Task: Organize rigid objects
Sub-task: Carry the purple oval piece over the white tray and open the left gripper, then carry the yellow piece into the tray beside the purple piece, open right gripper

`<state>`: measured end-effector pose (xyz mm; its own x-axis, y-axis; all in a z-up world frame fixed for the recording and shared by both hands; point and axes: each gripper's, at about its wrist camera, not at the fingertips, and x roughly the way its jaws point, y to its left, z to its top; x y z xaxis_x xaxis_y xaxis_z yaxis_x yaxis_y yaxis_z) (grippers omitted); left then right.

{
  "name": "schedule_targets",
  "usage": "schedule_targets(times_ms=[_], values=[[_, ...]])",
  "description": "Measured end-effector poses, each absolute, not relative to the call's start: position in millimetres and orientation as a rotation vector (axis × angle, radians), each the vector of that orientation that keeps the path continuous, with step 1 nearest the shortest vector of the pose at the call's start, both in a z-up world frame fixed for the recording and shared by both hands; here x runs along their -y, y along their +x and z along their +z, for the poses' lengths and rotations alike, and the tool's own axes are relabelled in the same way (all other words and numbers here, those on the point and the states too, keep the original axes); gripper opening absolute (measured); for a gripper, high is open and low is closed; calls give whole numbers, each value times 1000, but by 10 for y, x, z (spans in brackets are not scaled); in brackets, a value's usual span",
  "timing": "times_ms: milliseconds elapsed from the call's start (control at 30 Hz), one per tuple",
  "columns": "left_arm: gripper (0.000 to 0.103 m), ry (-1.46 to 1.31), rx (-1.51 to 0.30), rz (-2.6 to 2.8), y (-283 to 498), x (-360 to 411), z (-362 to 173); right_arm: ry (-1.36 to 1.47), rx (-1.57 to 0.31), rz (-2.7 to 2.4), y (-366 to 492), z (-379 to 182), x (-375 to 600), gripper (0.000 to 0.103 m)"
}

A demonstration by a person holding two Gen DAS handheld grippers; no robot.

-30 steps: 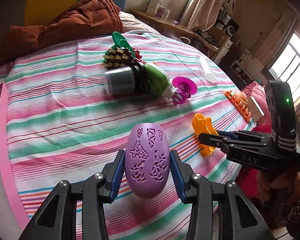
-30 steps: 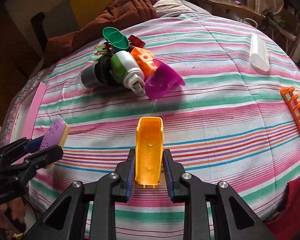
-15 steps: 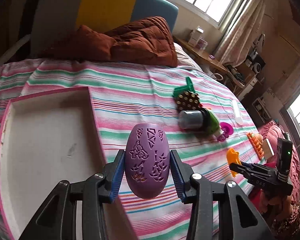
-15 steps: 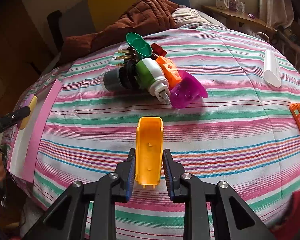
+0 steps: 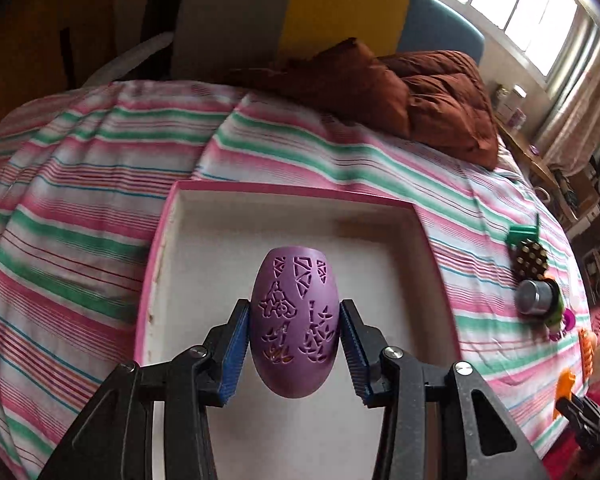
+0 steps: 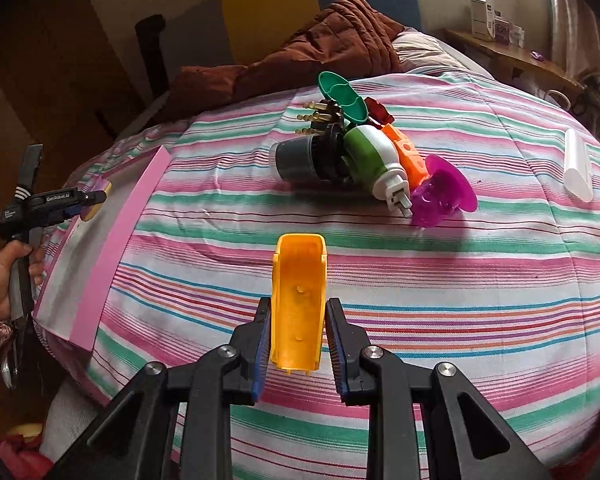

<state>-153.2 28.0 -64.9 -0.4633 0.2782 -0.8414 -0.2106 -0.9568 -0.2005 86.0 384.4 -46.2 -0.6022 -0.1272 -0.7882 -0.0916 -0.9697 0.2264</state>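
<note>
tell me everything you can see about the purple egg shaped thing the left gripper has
The purple shell looks like matte rigid plastic, egg-shaped with a flat-cut far end and decorative cut-outs across its face. In the right wrist view a yellowish underside shows. The left gripper has its jaws shut on its sides, blue pads touching it, long axis pointing away from the camera. It hangs over the pink-rimmed box, not touching it.

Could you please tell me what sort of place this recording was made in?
Most likely a bedroom at home: the things lie on a bed with a striped sheet, a brown quilt is bunched at its head, and curtained windows stand behind.
</note>
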Motion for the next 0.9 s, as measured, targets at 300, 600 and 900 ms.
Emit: schedule_targets(times_ms=[300,600,900], values=[[45,-1481,64,2565,-1832,-162,-713,1372,371,-2753,800,-340,-3682,26],[45,-1382,185,2590,-1536,40,-492,1337,319,-2705,687,-272,-3336,26],[45,-1399,262,2446,-934,13,-626,1308,325,-2612,398,-224,-2881,26]])
